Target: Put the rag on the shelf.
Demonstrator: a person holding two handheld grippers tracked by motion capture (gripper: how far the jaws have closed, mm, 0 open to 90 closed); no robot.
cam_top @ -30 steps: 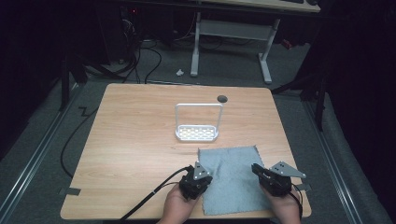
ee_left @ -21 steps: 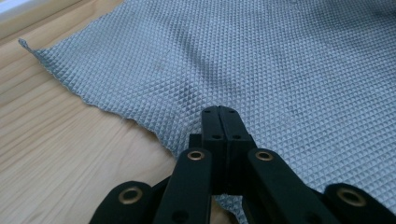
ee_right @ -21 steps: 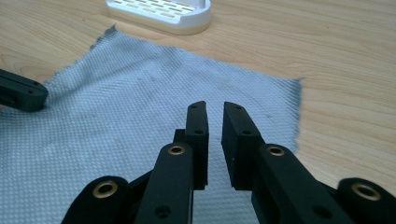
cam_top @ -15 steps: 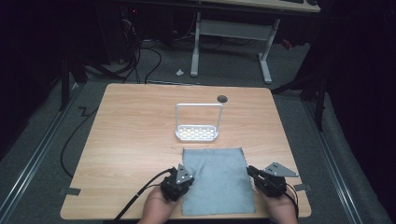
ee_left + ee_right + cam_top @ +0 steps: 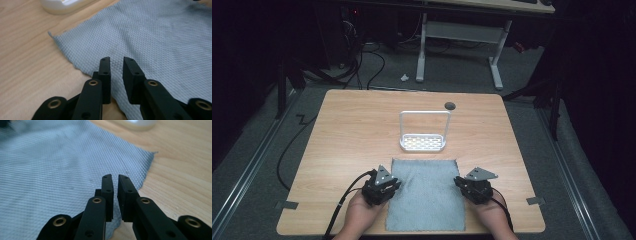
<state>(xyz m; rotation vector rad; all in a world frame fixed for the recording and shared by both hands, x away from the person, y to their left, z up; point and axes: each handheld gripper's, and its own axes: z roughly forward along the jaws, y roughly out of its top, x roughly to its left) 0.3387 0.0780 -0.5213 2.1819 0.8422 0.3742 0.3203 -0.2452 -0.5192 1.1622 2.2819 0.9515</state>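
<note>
Lying flat on the near half of a wooden table point(image 5: 352, 130), a grey textured cloth point(image 5: 424, 192) stretches from just near a white rack point(image 5: 423, 142) to the table's near edge, with 2 hand-held grippers stationed at its sides. At the cloth's left edge, the left gripper point(image 5: 381, 186) rests in a person's left hand point(image 5: 362, 215), its jaws slightly apart with a narrow gap between them, holding nothing, their tips poised over the fabric's edge. At the right edge, the right gripper point(image 5: 474, 187) sits in the right hand point(image 5: 492, 217), its jaws nearly together with only a slim gap, likewise empty above the cloth. The rack, with a perforated base and an upright frame, stands near the table's centre, and a dark round hole point(image 5: 450, 105) marks the far side.
</note>
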